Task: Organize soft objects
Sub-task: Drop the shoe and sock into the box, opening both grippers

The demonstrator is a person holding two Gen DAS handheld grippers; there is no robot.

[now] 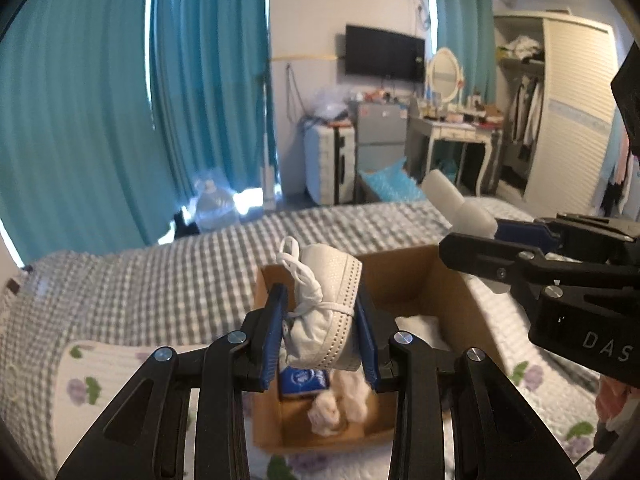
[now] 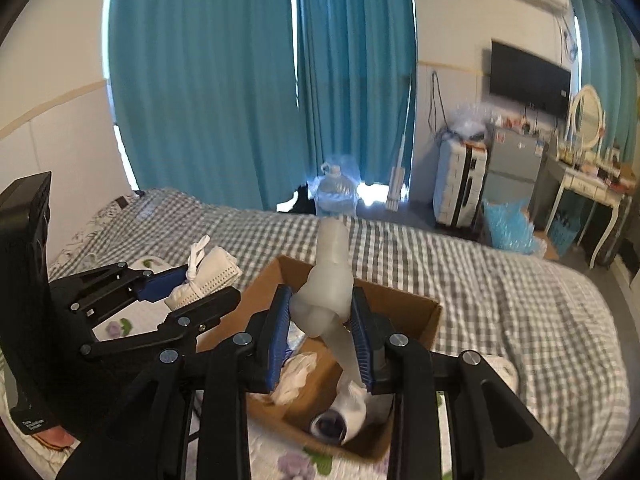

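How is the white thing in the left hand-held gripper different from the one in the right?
The left hand-held gripper holds a folded face mask, a flat perforated piece bound with its own ear loops. The right hand-held gripper holds a foam piece, smooth, translucent and knobby, with tube-like ends sticking out. The mask is compact; the foam piece is longer. Both are whitish, clamped, and above the cardboard box.

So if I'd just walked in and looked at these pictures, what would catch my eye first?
Probably the two black claws held over an open cardboard box on the checked bed. The left gripper pinches a folded white face mask with looped straps, and the right gripper clamps a pale, translucent squishy tube. Behind them, bright teal curtains fill the wall.
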